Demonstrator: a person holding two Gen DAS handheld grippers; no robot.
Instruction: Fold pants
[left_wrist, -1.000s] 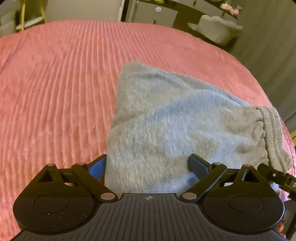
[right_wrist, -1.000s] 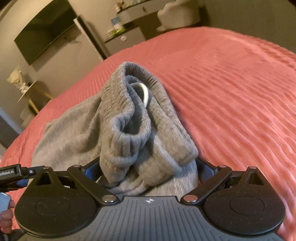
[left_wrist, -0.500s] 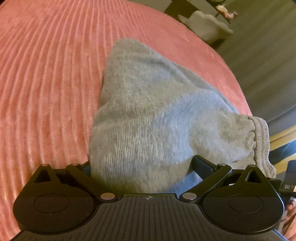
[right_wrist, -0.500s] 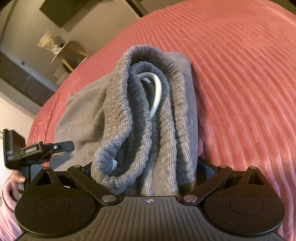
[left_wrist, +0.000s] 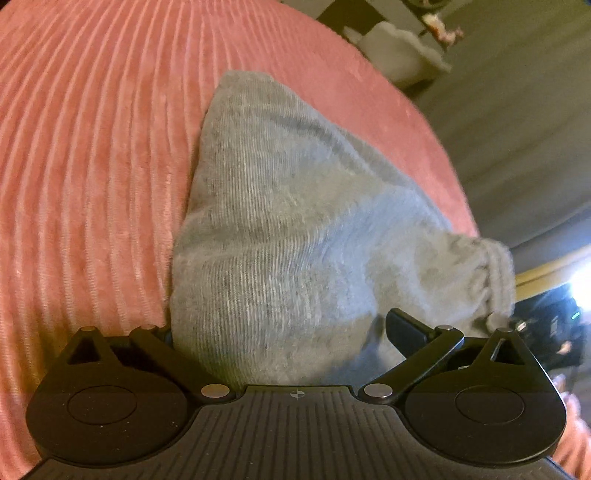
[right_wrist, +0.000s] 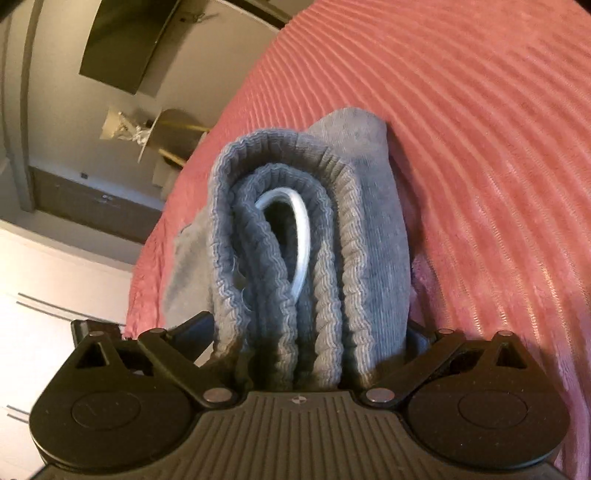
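The grey sweatpants (left_wrist: 288, 236) lie bunched on the pink ribbed bedspread (left_wrist: 85, 155). My left gripper (left_wrist: 284, 332) is shut on a thick fold of the grey fabric, which rises between its jaws. My right gripper (right_wrist: 310, 339) is shut on the ribbed waistband end of the pants (right_wrist: 291, 229), with the white drawstring (right_wrist: 301, 236) looped inside the folds. The right gripper shows blurred at the far right edge of the left wrist view (left_wrist: 546, 325). The fingertips of both grippers are hidden by cloth.
The bedspread (right_wrist: 480, 155) reaches right and far in both views. A white cushion (left_wrist: 399, 51) lies beyond the bed's far edge. A dark wall-mounted screen (right_wrist: 125, 40) and a small round table (right_wrist: 166, 129) stand past the bed's left edge.
Both grippers have lifted and tilted with the pants held; the fabric is drawn up more tightly between the jaws, and the waistband stands more upright in the right wrist view.
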